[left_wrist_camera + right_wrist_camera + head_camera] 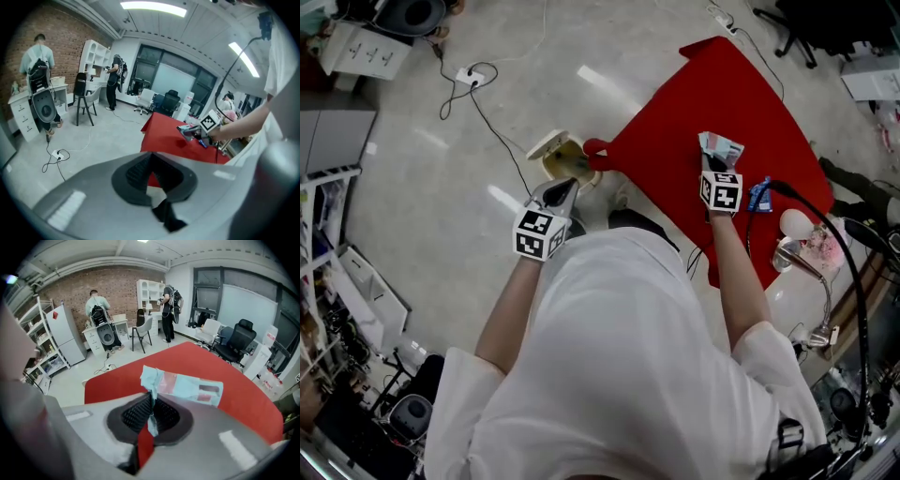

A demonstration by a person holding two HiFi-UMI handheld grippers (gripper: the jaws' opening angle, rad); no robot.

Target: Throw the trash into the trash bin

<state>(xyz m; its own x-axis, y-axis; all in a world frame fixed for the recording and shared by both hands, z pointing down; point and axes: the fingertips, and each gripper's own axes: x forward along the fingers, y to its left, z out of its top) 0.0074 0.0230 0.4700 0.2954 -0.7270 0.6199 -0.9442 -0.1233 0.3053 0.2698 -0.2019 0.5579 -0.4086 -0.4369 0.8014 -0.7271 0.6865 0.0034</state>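
The person in the white shirt stands at the corner of a red table (675,141) with a claw in each hand. The right gripper (713,162) is pinching the trash — a crumpled wrapper (722,148), pale blue with red patches. Its own view shows the pads pressed together on one twisted end, while the rest of the wrapper fans out above and to the right of the jaws. The wrapper is off the cloth, held over the near part of the red table.

The left gripper (562,193) hangs out over the grey floor, to the left of the table. Its claw is pressed together with nothing in it; through the small gap under the tips there is only a bit of red cloth and pale floor.

Just beyond the left gripper, on the floor beside the table's left corner, sits what looks like the trash bin (566,159) — a small beige thing with its lid tipped back. It is well apart from the wrapper, with the table's corner between them.

To the right of the right gripper a small blue packet (758,195) lies on the cloth near the edge. A white power strip (469,77) and its cable trail across the floor farther out. At the far brick wall two people (96,303) stand with their backs turned, near white shelves.
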